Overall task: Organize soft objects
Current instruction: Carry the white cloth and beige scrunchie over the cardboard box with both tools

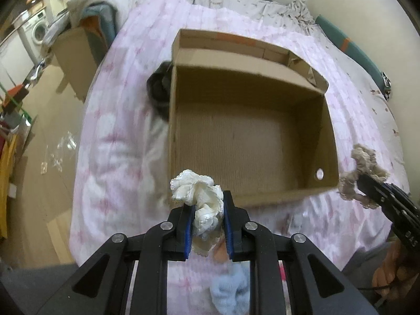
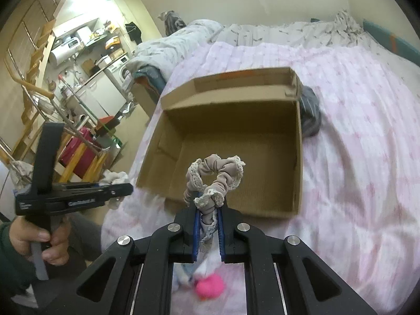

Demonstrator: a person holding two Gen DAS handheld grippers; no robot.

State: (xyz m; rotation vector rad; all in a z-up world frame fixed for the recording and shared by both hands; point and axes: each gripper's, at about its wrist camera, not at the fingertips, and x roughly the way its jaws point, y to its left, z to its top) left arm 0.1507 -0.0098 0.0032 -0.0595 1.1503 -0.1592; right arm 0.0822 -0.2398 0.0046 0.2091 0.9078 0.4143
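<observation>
Both the left gripper [image 1: 207, 204] and the right gripper [image 2: 208, 210] are matte black with blue finger pads [image 1: 188, 232], round silver screws and triangular cut-outs, the left hand [image 2: 39, 239] bare-skinned under a dark green sleeve.

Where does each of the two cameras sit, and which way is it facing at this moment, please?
Left wrist: rides on the left claw, looking forward and down over the cardboard box on the pink bedspread; its own fingers pinch a white scrunchie, and the right claw enters at right.
Right wrist: rides on the right claw, aimed at the same box from its other near corner; it pinches a beige scrunchie, with the left claw and hand at left.
Shared: box, bedspread, both claws and both scrunchies.
</observation>
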